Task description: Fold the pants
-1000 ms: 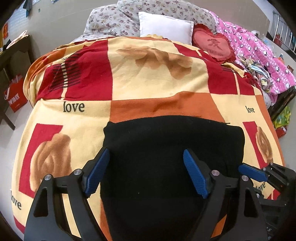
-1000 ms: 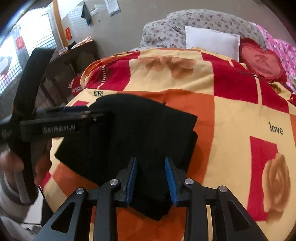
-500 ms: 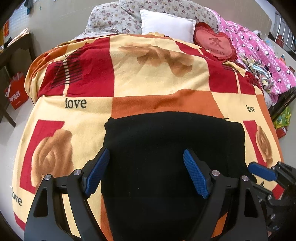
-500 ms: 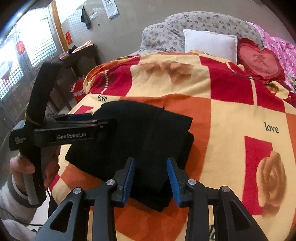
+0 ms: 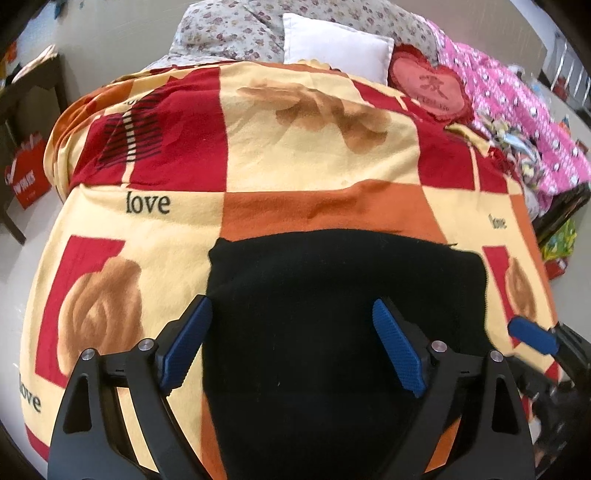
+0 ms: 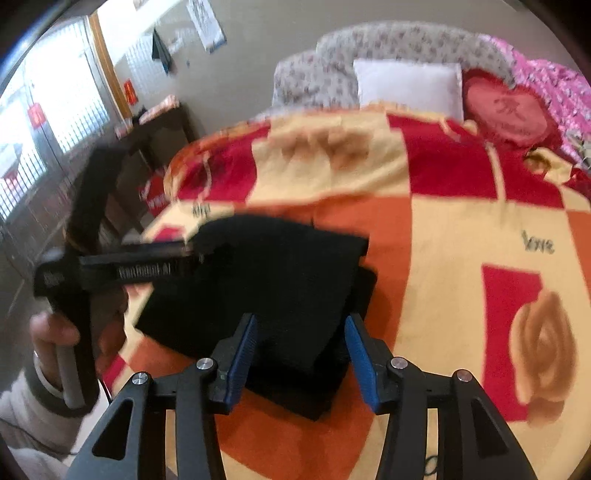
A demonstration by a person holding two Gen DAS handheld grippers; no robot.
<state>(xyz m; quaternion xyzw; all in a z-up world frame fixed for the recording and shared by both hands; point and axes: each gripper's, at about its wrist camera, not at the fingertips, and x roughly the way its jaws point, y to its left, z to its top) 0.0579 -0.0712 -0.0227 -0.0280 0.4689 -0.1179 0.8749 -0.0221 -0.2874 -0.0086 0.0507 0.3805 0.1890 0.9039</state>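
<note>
Bedroom with a bed under a red, orange and cream blanket (image 5: 314, 155) printed with roses and the word "love". At the head, a white pillow (image 5: 334, 48), a floral quilt (image 5: 229, 33) and a red heart cushion (image 5: 430, 90); along the far side, pink bedding (image 5: 524, 110). Beside the bed, a dark wooden table (image 6: 155, 129) and a red bag (image 5: 29, 181). On the near part of the blanket, black pants (image 5: 332, 332), folded into a flat stack of layers, top layer set slightly back from the lower one at the right edge in the right wrist view. Left gripper (image 5: 291, 347) just above the pants, jaws spread wide, blue pads (image 5: 184, 343) either side of the fabric, nothing held. Right gripper (image 6: 299, 358) at the near right corner of the stack, jaws parted, empty, pads flanking the folded edge. Right wrist view blurred. Bare hand (image 6: 55, 332) around the left gripper's handle at that view's left.
</note>
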